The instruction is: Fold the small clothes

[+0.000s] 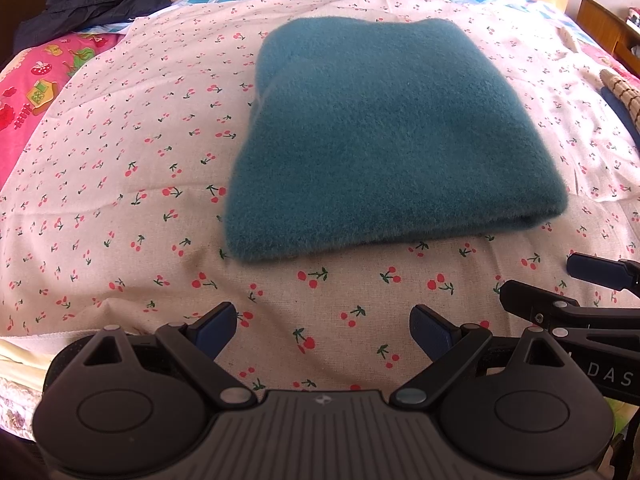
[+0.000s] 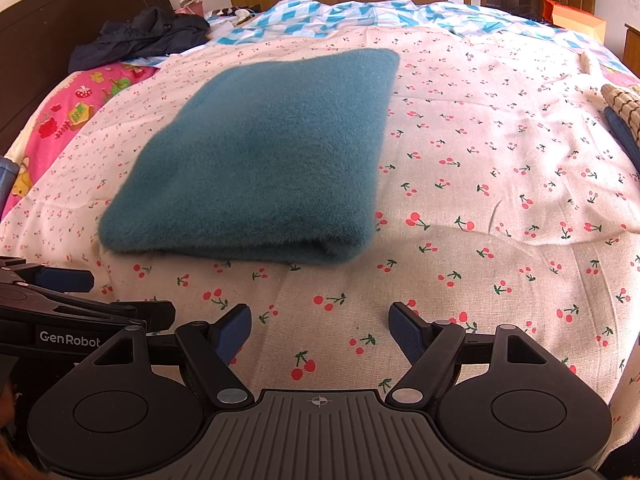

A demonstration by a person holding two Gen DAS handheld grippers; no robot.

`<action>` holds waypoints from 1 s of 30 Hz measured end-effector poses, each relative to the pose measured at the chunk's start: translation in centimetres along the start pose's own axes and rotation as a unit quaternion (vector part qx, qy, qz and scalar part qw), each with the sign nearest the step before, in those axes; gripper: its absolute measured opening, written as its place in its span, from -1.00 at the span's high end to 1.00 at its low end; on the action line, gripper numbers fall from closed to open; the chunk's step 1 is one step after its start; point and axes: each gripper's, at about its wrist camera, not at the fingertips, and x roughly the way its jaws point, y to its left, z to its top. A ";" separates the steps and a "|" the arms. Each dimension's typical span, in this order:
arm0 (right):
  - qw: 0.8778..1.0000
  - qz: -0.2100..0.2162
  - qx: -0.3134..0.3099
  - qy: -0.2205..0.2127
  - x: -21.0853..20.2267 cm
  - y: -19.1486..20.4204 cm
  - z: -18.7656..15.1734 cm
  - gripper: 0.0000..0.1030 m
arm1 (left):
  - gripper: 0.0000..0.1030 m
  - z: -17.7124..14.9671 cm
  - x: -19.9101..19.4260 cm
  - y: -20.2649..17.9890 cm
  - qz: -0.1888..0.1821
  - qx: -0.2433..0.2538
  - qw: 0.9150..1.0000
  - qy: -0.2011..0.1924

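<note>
A teal fleece garment (image 1: 380, 140) lies folded into a thick rectangle on a cherry-print cloth (image 1: 120, 208) spread over the bed. In the left wrist view it fills the centre of the frame, with its folded edge towards the bottom. In the right wrist view it sits left of centre (image 2: 256, 168).

The left gripper (image 1: 322, 334) hovers at the bottom of its own view, short of the garment's near edge. Its jaws stand apart with only the printed cloth showing between the blue pads. The right gripper (image 2: 320, 334) is posed the same way at the bottom of its view, jaws apart and holding nothing, the garment lying ahead and to the left. Each gripper shows in the other's picture: the right one at the lower right edge of the left wrist view (image 1: 568, 284), the left one at the lower left edge of the right wrist view (image 2: 116, 294).

A dark jacket (image 2: 144, 34) lies crumpled at the upper left. Beside it runs a pink cartoon-print sheet (image 1: 36, 92). A blue-and-white checked quilt (image 2: 340, 16) covers the far part of the bed.
</note>
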 end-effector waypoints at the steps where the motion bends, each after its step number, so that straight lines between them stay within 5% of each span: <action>1: 1.000 0.000 0.000 0.000 0.0 0.0 0.0 -0.50 | -0.90 0.0 0.0 0.0 0.000 0.000 1.000 0.000; 30: 1.000 0.000 0.000 0.000 0.0 0.0 0.0 -0.50 | -0.90 0.0 -0.2 -0.2 0.004 0.003 1.000 -0.002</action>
